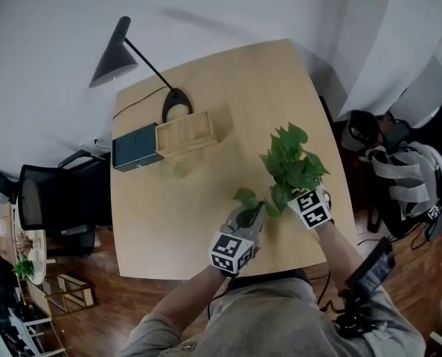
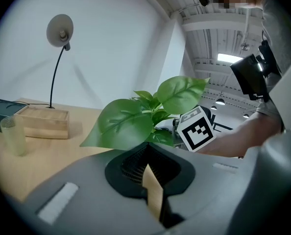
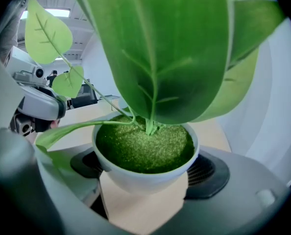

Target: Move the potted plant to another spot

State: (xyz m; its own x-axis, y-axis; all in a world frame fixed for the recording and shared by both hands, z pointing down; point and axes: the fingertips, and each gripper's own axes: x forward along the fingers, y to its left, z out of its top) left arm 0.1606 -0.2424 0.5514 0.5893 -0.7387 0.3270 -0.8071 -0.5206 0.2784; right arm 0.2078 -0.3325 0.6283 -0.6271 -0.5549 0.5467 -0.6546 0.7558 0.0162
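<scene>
My right gripper (image 3: 148, 177) has its jaws clamped on the potted plant (image 3: 144, 148), lower centre, for carrying. My left gripper (image 2: 152, 176) has its jaws together, empty.

I see the potted plant (image 3: 145, 148): green leaves, speckled green fill, white pot. Table (image 1: 199, 199) pale wood. Lamp (image 1: 117, 54) dark grey, box (image 1: 134, 146) dark teal, tray (image 1: 187, 134) light wood. Grey with black pads: left gripper (image 2: 148, 166), right gripper (image 3: 145, 174). Their cubes (image 1: 231, 252) carry black-and-white squares.
</scene>
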